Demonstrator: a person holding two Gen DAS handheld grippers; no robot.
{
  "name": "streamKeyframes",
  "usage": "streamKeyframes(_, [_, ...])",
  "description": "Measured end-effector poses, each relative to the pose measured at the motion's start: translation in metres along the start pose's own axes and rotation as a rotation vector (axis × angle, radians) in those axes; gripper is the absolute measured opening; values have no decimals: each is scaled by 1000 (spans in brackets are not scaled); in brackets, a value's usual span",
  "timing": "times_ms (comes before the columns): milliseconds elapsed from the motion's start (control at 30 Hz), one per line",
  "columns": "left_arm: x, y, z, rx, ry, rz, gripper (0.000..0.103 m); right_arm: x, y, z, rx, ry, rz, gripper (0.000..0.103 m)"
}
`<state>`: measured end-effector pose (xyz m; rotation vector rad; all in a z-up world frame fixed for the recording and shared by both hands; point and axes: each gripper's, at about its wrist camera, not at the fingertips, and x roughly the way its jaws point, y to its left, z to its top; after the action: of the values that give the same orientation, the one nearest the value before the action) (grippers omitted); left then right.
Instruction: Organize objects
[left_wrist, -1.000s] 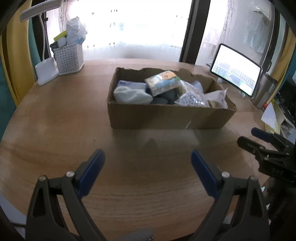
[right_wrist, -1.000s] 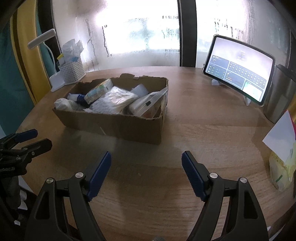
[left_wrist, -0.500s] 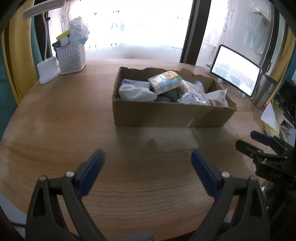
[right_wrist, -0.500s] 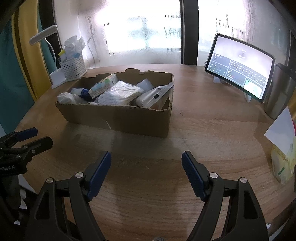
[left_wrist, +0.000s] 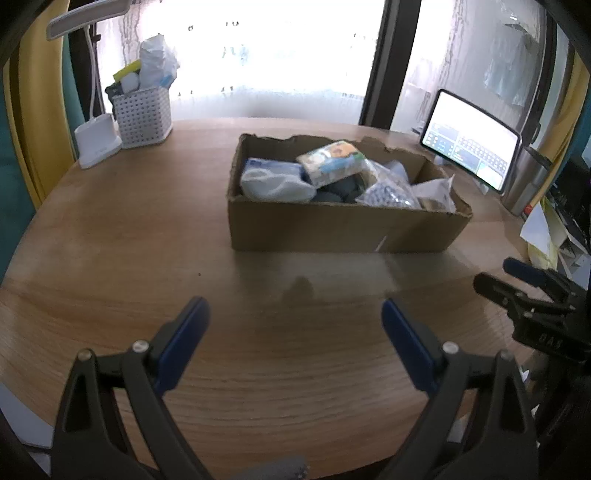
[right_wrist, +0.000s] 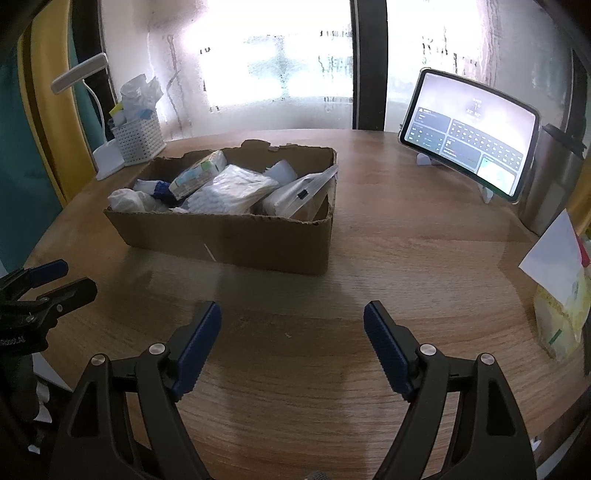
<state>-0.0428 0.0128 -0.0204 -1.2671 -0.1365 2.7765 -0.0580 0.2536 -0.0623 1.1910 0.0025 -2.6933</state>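
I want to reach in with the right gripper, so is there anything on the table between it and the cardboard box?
Nothing visible does. Only bare wooden table lies between the open right gripper and the cardboard box. The left gripper is off to its left, outside that path.

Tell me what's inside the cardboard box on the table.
The cardboard box holds a colourful tissue pack on top, a white cloth bundle, a clear bag of beads and a white pouch. Something dark lies underneath, mostly covered.
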Motion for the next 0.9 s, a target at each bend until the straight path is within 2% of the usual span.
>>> streamKeyframes(900, [4,4,0,-21,2,19,96,1,2,1,-4,6,3,83])
